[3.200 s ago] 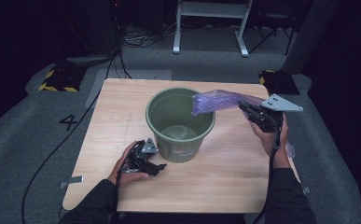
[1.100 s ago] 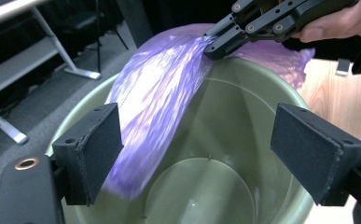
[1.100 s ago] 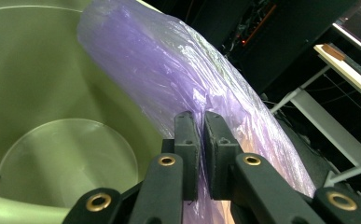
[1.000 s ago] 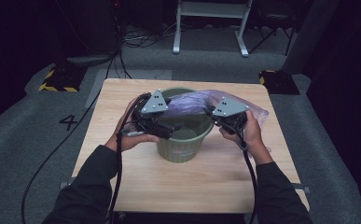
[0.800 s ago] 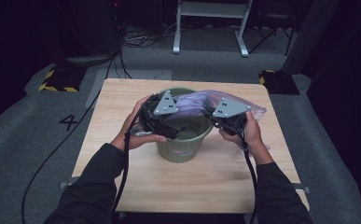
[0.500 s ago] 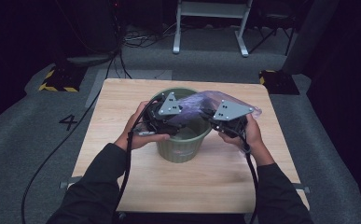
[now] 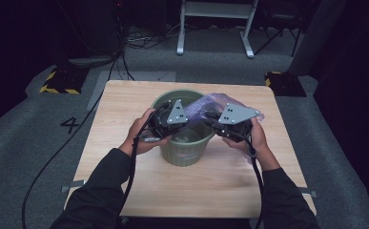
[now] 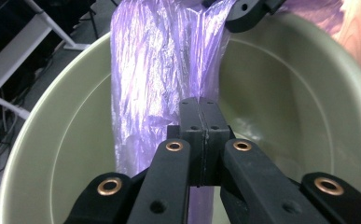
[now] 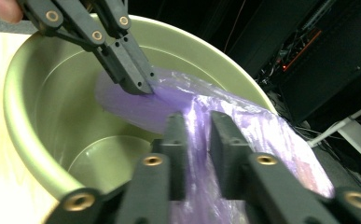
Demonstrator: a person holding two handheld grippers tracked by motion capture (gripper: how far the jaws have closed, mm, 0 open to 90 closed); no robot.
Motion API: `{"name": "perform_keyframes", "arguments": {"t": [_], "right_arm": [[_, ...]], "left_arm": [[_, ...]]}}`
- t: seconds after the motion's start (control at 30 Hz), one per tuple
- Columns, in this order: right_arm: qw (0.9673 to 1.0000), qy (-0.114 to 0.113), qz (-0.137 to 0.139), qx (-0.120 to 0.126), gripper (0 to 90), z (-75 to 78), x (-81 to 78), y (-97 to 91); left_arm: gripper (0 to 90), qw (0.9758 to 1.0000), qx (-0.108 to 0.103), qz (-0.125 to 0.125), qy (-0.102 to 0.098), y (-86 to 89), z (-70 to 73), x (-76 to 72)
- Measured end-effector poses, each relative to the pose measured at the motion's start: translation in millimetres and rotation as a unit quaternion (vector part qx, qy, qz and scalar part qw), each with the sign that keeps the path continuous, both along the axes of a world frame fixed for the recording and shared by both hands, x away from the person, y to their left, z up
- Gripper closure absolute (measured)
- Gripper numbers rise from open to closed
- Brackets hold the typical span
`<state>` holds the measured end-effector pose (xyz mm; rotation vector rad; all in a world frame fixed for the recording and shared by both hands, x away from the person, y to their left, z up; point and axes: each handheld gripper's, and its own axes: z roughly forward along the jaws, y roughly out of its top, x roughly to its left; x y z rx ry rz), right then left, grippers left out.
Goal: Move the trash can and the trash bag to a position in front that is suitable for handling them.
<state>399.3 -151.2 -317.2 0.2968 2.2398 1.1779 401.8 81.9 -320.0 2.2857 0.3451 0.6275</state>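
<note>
— What is sitting around the wooden surface (image 7: pixel 125 109)?
— A white metal frame (image 7: pixel 215 24) is standing behind it, and a yellow-and-black striped block (image 7: pixel 58 82) is lying left (near a painted "4" (image 7: pixel 70 125)).

Bag (image 8: pixel 159 79): thin purple plastic film, glossy, crinkled, translucent. Bin (image 7: pixel 184 150): smooth green plastic, slight sheen inside. Table (image 7: pixel 210 186): pale wood grain, matt. Jaws: matt black plastic, brass-looking rivets. Floor (image 7: pixel 39 143): rough grey carpet.
</note>
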Motion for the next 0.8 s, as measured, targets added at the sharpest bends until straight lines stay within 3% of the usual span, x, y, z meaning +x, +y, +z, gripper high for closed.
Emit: {"name": "perform_keyframes", "arguments": {"t": [0.07, 0.13, 0.37, 0.47, 0.6, 0.8], "right_arm": [[1.0, 0.002, 0.003, 0.008, 67.4, 0.6, -0.1, -1.8], [0.9998, 0.009, 0.005, 0.017, 55.5, 1.7, -0.4, -4.6], [0.9987, 0.025, -0.024, 0.038, 34.9, -2.3, -8.6, -25.3], [0.9984, 0.018, -0.048, 0.023, 33.1, -10.0, -15.3, -40.2], [0.9966, 0.023, -0.07, 0.036, 31.7, -19.0, -23.6, -66.3], [0.9948, 0.031, -0.091, 0.036, 29.1, -38.4, -32.0, -93.4]], "left_arm": [[90.0, 1.0, 0.0, 0.004, 0.002, 1.5, -0.6, 1.2], [90.0, 1.0, 0.001, 0.009, 0.002, 3.7, -1.6, 3.3], [90.0, 0.9998, -0.005, 0.015, 0.012, 13.5, -5.1, 8.8], [90.0, 0.9997, -0.008, 0.018, 0.013, 15.2, -5.3, 10.5], [90.0, 0.9996, -0.01, 0.022, 0.015, 16.1, -6.2, 13.5], [90.0, 0.9993, -0.017, 0.028, 0.02, 17.3, -8.1, 18.8]]}}
